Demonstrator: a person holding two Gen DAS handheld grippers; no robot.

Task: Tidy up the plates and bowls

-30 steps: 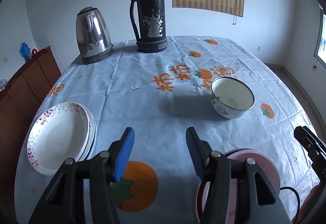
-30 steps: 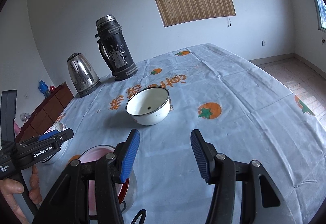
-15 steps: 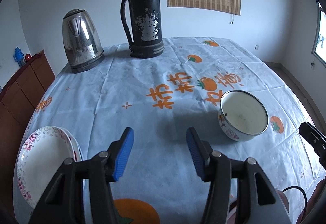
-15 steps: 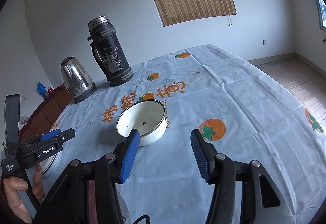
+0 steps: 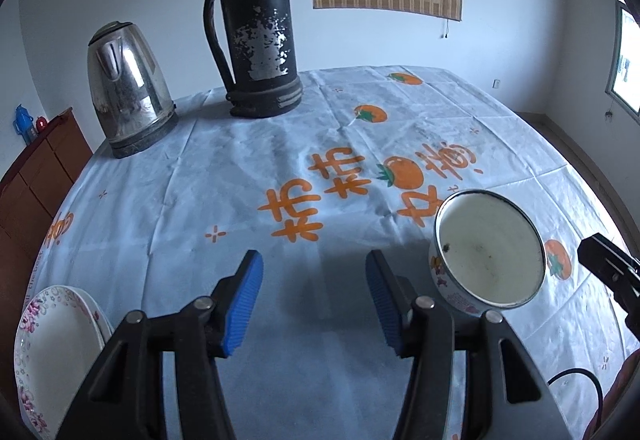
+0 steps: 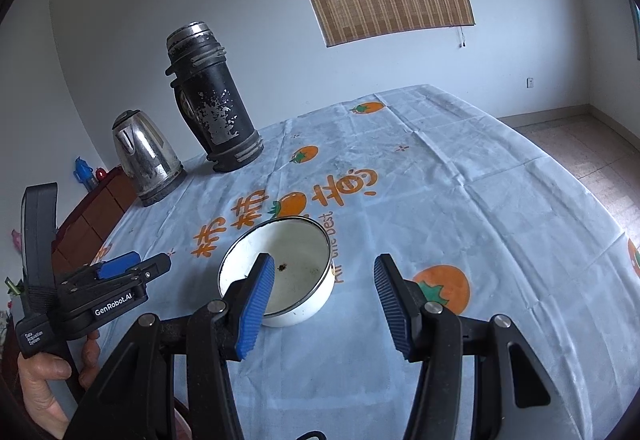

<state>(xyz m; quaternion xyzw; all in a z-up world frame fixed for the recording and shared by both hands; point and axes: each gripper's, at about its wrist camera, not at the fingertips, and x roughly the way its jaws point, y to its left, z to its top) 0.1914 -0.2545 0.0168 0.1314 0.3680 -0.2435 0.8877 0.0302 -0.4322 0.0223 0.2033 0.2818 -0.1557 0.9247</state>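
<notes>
A white enamel bowl (image 5: 488,254) with a dark rim and floral side stands empty on the table; it also shows in the right wrist view (image 6: 280,272). My right gripper (image 6: 320,304) is open, its left finger over the bowl's near rim. My left gripper (image 5: 314,300) is open and empty, left of the bowl. It also shows in the right wrist view (image 6: 134,266). A stack of white floral plates (image 5: 56,352) lies at the table's left edge.
A black thermos (image 5: 256,28) and a steel kettle (image 5: 126,88) stand at the table's far left. The table (image 5: 240,180) wears a pale cloth with orange prints. A wooden cabinet (image 5: 36,176) stands left of it. The right gripper's tip (image 5: 608,266) shows at right.
Both grippers have moved forward over the table toward the bowl. The pink-rimmed dish near the front edge has dropped out of view. The plates have slid to the lower left corner.
</notes>
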